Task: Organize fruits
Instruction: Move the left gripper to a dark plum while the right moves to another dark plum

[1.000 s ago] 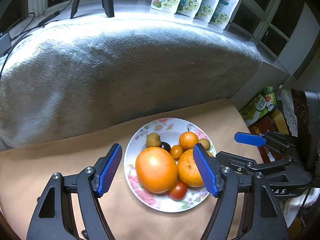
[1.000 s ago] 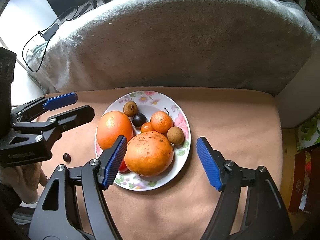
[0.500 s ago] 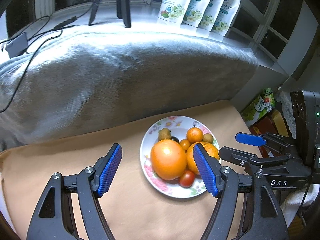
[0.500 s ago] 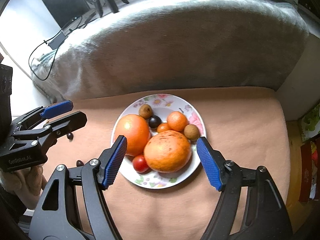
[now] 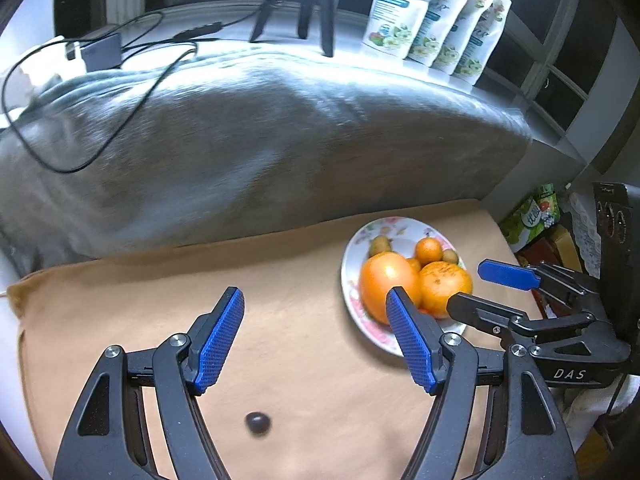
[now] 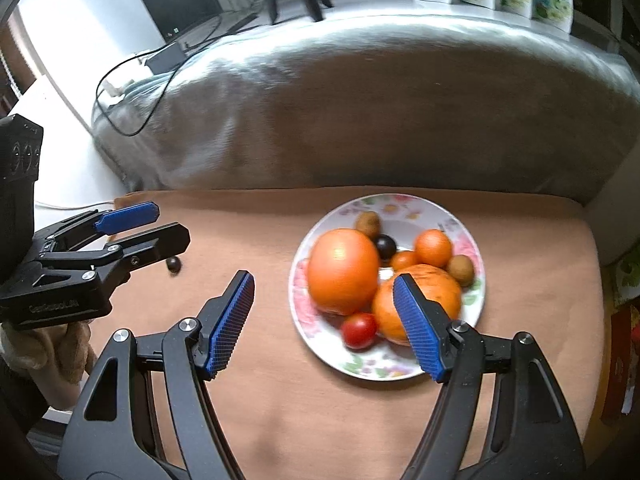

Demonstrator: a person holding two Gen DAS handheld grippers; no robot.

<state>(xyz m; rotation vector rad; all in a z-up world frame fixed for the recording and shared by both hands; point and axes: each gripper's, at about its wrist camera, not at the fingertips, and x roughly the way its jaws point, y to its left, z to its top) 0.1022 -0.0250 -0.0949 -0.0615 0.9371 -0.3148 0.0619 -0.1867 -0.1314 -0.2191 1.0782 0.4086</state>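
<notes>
A flowered white plate on a tan cloth holds two big oranges, small tangerines, kiwis, a dark plum and a red cherry tomato. One small dark fruit lies alone on the cloth, left of the plate. My left gripper hangs open and empty over the bare cloth above that fruit. Open and empty too, my right gripper hovers at the plate's left edge, its right finger in front of an orange.
A grey plush cushion rises behind the tan cloth. Cables trail over its top left. Several printed pouches stand on the sill behind. Boxes and packets sit off the cloth's right edge.
Both grippers have shifted left across the cloth, so the plate now lies to the right in each view. The loose dark fruit has come into the left wrist view. Jaws unchanged.
</notes>
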